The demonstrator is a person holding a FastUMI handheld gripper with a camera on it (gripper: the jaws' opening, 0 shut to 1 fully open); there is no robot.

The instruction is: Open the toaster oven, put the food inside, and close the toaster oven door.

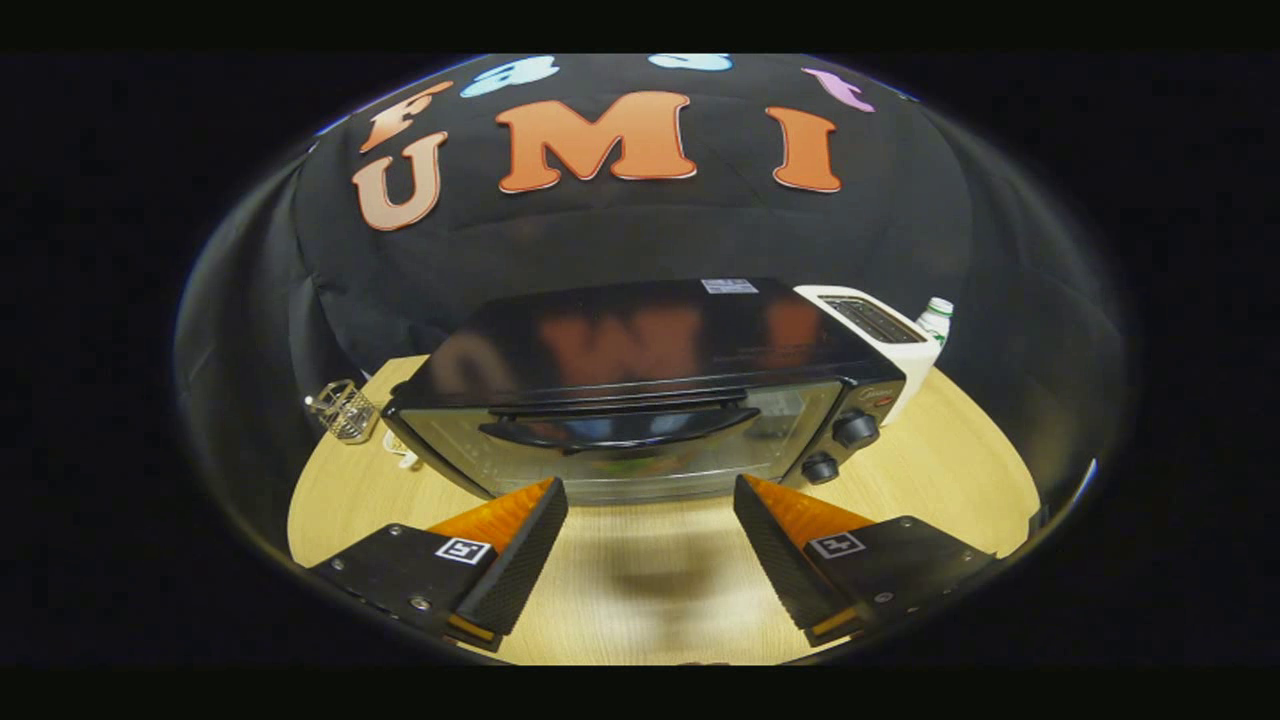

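Tool [650, 500] released, fingers spread wide, nothing between them, hovering over the light wooden desk [640, 570]. Glossy black toaster oven with glass door [640, 400] sits just ahead of the fingertips; door shut, curved handle [620, 428] across its upper edge, two knobs beside it. White slot toaster [880, 325] touches its far corner; small wire basket [343, 410] well apart.
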